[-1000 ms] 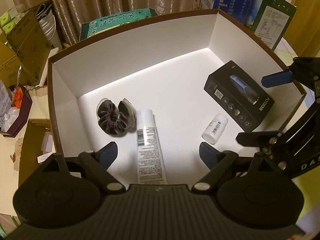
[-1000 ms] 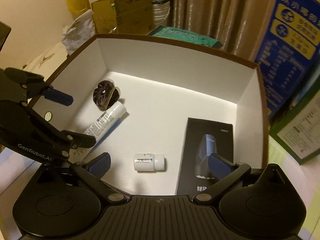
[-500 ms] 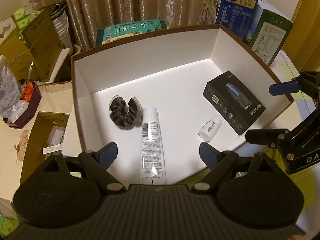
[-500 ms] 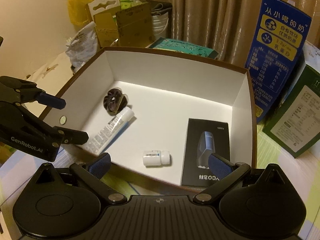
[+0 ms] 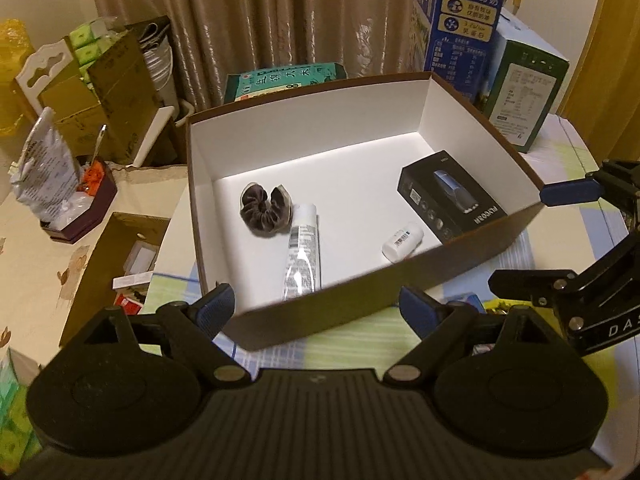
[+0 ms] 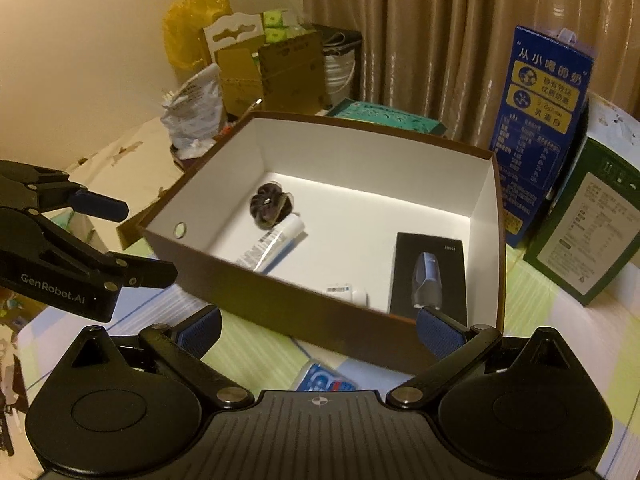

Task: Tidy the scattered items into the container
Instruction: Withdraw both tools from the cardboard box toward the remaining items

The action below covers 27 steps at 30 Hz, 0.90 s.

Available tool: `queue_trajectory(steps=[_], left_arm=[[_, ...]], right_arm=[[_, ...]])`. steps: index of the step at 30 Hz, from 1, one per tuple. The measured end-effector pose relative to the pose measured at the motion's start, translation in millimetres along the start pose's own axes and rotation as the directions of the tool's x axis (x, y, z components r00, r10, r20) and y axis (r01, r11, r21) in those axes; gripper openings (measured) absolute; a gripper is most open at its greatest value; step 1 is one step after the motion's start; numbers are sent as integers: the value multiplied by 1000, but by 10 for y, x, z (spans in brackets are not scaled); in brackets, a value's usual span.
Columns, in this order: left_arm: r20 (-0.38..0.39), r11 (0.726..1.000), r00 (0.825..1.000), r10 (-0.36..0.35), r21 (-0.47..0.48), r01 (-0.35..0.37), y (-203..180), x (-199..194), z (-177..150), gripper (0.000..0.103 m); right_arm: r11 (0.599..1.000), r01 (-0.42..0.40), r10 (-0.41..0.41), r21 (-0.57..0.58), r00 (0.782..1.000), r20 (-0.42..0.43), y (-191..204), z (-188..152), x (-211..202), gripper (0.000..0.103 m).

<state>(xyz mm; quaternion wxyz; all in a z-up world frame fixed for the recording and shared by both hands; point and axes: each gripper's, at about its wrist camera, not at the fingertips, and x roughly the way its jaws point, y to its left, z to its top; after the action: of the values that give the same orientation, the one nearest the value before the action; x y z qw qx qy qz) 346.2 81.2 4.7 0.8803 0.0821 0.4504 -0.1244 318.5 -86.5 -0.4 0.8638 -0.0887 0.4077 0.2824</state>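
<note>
A brown box (image 5: pixel 344 312) with a white inside holds a dark scrunchie (image 5: pixel 264 212), a white tube (image 5: pixel 302 256), a small white bottle (image 5: pixel 402 240) and a black product box (image 5: pixel 452 200). The right wrist view shows the same box (image 6: pixel 280 300) with the scrunchie (image 6: pixel 270 206), tube (image 6: pixel 272 244), bottle (image 6: pixel 348 292) and black product box (image 6: pixel 430 276). My left gripper (image 5: pixel 316 310) hangs open and empty before the near wall. My right gripper (image 6: pixel 320 330) is open and empty too, above a blue packet (image 6: pixel 324 380) on the checked cloth.
Each gripper shows in the other's view: the right gripper (image 5: pixel 538 236) at the box's right corner, the left gripper (image 6: pixel 132 240) at its left corner. Tall blue (image 6: pixel 540 120) and green cartons (image 6: pixel 584 232) stand right of the box. Cardboard boxes (image 5: pixel 100 92) and bags crowd the back left.
Both grippers have pulled back and risen from above the box's inside to outside its near wall. The items in the box have not moved.
</note>
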Motion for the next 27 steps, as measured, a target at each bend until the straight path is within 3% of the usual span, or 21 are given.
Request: queue_trajectory(steps=[13, 27], left_arm=[[24, 998, 998, 50, -46, -49, -304, -597, -522, 88], [18, 993, 996, 86, -88, -84, -494, -947, -1043, 88]], right_arm=[[1000, -18, 17, 19, 998, 54, 203, -427, -568, 101], [998, -34, 32, 61, 999, 42, 422, -970, -743, 101]])
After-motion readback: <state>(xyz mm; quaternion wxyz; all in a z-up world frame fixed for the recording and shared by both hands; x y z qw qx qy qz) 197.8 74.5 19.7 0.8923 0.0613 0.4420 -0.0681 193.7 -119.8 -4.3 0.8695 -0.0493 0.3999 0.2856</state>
